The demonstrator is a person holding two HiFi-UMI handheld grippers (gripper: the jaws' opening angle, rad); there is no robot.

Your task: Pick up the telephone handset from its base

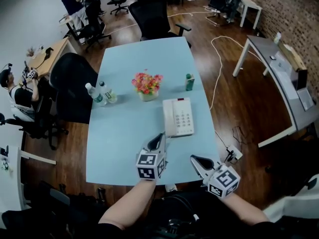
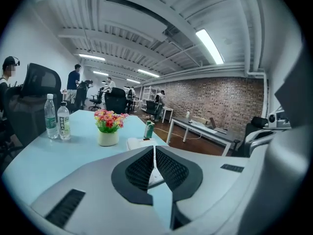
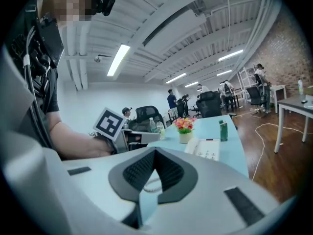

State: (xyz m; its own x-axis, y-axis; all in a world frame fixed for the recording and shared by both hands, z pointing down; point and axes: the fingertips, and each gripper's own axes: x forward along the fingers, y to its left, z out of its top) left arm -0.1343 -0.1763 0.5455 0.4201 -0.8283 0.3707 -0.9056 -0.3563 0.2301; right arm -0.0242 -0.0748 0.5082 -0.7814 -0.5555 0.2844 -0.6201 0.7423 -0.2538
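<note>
1 pale blue table (image 1: 124, 133), telephone (image 1: 178, 116), wood floor (image 1: 249, 108), brick wall (image 1: 294, 9)

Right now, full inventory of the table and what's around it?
table: 1, light blue, centre
telephone: 1, off-white, table's right side
handset: 1, off-white, resting on the telephone
flower pot: 1, pink and yellow blooms, mid-table
water bottles: 2, clear, table's left edge
green bottle: 1, right of the flower pot
office chairs: several, black, around table
desk: 1, grey, far right
left claw: shut, empty, near telephone
right claw: shut, empty, table's near edge
</note>
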